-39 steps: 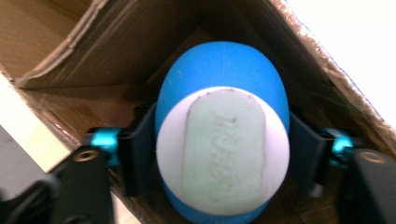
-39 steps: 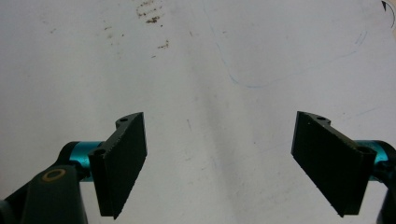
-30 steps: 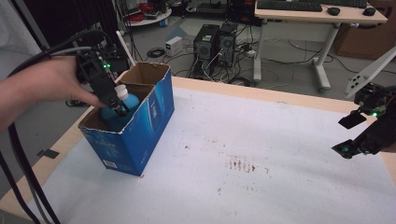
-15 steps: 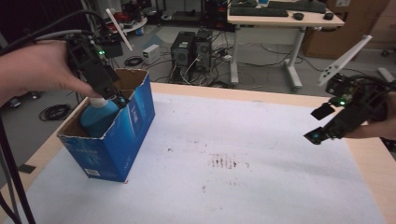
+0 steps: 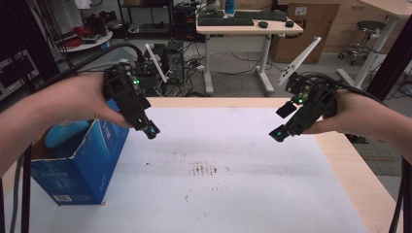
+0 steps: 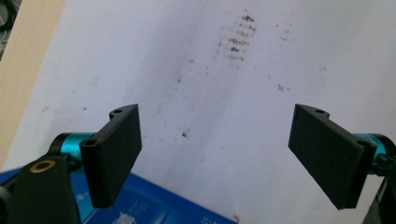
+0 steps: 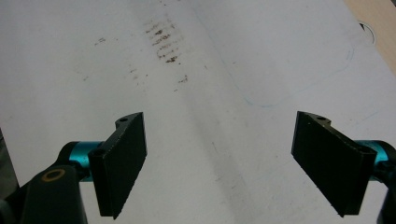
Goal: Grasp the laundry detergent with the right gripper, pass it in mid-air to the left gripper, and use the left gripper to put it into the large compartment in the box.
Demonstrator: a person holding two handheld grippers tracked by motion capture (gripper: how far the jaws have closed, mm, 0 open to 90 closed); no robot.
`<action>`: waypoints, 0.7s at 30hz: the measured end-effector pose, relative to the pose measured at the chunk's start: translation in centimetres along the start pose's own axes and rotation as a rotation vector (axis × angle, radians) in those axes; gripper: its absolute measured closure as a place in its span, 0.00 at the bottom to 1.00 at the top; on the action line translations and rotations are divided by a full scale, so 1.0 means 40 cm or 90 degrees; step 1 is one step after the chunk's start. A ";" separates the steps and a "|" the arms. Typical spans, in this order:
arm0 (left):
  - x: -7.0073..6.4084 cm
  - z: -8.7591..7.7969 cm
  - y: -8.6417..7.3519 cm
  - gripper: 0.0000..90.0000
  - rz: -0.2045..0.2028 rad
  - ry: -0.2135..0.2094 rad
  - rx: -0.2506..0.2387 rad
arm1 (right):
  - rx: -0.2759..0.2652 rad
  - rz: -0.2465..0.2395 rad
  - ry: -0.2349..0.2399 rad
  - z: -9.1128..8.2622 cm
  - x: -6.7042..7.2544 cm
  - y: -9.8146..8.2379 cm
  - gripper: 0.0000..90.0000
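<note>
The left gripper [image 5: 151, 131] hangs over the white sheet [image 5: 233, 194] with its jaws wide apart and nothing between them — they have just been opening. Just beside it, on its outer side and a little lower, stands the blue box [image 5: 92, 165], open at the top, near the table's left edge. A light blue bottle [image 5: 65, 133] rests inside the box, below and behind the left hand [image 5: 80, 104], apart from the jaws. In the left gripper view the box's blue edge [image 6: 154, 207] shows right under the jaws, with the stained sheet [image 6: 224, 107] ahead of them.

The right gripper [image 5: 278, 134] is held over the far side of the sheet, well apart from the box and the bottle, its jaws also spread with nothing in them. A patch of brown marks [image 5: 206, 170] lies on the sheet between the two grippers, lower down; in the right gripper view these marks [image 7: 163, 44] sit ahead of the open jaws.
</note>
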State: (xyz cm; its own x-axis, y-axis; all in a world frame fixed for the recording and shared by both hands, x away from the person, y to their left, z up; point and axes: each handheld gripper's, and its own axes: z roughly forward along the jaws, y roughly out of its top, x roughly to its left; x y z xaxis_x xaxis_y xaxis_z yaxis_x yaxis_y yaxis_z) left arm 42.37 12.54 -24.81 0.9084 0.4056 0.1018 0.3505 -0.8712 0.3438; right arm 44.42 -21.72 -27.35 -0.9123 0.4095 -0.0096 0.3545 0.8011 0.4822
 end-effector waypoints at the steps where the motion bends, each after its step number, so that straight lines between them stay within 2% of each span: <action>1: -0.003 0.006 0.007 0.19 0.004 0.000 -0.002 | -0.001 -0.001 0.000 -0.001 0.001 -0.001 0.19; 4: -0.011 0.025 0.026 0.19 0.012 -0.002 -0.010 | 0.000 -0.001 -0.004 -0.002 0.002 -0.002 0.19; 12: -0.030 0.067 0.045 0.19 0.026 -0.012 0.004 | -0.007 -0.010 0.000 -0.004 0.003 -0.001 0.19; 21: -0.028 0.077 0.045 0.19 0.022 -0.006 0.007 | -0.008 -0.011 0.005 0.004 -0.003 0.000 0.19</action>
State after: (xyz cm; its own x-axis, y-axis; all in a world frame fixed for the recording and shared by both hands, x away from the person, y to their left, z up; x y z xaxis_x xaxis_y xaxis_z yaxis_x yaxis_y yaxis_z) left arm 42.67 9.68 -27.18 0.9223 0.3721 0.1042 0.3211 -0.8880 0.3293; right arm 44.55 -21.70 -27.49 -0.9200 0.3917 -0.0106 0.3360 0.8026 0.4929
